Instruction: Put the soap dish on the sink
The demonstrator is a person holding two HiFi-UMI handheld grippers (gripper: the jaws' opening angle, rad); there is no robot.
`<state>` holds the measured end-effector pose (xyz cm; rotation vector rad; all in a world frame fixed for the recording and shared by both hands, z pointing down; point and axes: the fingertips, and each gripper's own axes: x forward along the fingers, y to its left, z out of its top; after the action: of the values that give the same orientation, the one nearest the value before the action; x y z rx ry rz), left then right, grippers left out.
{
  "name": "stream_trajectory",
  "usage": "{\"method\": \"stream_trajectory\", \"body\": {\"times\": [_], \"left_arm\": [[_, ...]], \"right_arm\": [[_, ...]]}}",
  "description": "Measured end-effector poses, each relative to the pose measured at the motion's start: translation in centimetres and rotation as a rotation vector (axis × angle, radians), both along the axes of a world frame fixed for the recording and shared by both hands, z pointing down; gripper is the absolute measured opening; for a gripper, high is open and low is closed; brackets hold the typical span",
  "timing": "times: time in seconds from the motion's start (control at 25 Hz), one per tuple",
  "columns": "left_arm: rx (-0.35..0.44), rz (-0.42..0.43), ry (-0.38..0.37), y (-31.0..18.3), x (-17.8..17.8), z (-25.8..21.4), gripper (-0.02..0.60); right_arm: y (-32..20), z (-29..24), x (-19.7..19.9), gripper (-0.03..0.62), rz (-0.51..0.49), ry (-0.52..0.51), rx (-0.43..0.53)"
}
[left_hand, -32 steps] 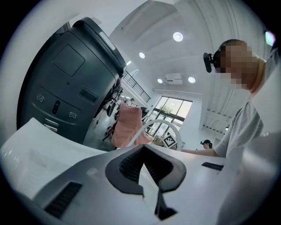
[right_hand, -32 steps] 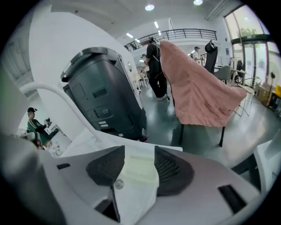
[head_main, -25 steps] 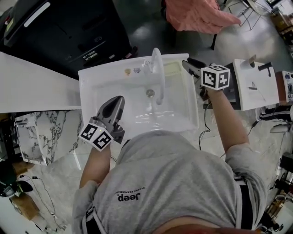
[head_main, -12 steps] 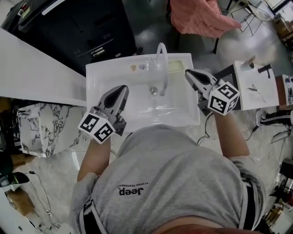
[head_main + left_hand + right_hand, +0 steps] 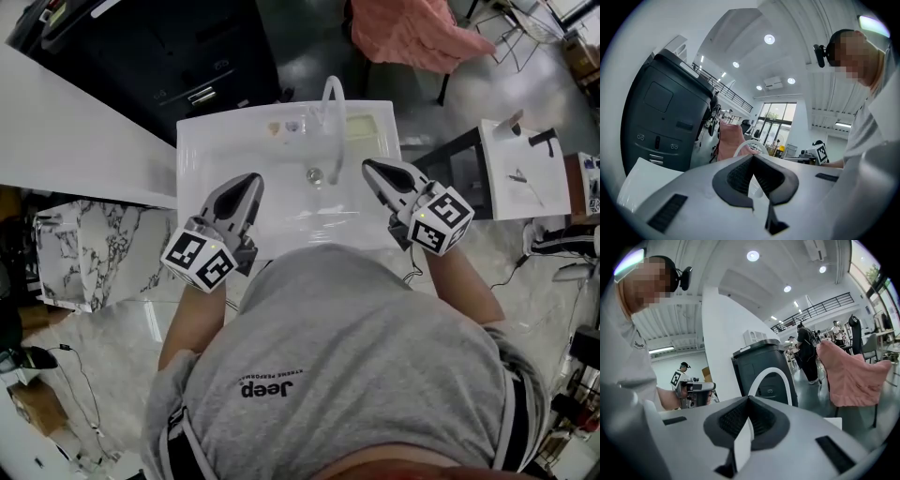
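Note:
The soap dish (image 5: 361, 127), pale and rectangular, lies on the white sink's (image 5: 211, 150) back right corner, beside the arched faucet (image 5: 332, 117). My right gripper (image 5: 370, 167) hovers over the sink's right rim, short of the dish and apart from it, shut and empty. Over the basin's left side my left gripper (image 5: 251, 180) is also shut on nothing. In the left gripper view the jaws (image 5: 752, 157) meet, with the faucet (image 5: 750, 146) beyond. The right gripper view shows its jaws (image 5: 749, 398) closed in front of the faucet (image 5: 765, 375).
A black machine (image 5: 187, 56) stands behind the sink. A white counter (image 5: 84, 141) runs along the left. At the right is a second small white basin (image 5: 516, 173). A pink cloth (image 5: 412, 33) hangs on a chair at the back. Marble slabs (image 5: 75, 253) lie on the floor.
My right gripper has pulled back from the dish at the sink's back right corner toward the person, and its jaws have shut. The left gripper has risen slightly.

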<state>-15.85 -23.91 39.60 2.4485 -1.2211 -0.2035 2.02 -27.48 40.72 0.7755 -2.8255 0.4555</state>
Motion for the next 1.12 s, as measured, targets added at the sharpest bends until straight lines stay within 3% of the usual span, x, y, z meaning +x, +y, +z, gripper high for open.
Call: {"method": "stream_trajectory", "body": {"times": [1.12], "left_arm": [[0.002, -0.008, -0.001, 0.28, -0.20, -0.03, 0.012]], "right_arm": [[-0.08, 0.25, -0.22, 0.052, -0.008, 0.033, 0.023]]}}
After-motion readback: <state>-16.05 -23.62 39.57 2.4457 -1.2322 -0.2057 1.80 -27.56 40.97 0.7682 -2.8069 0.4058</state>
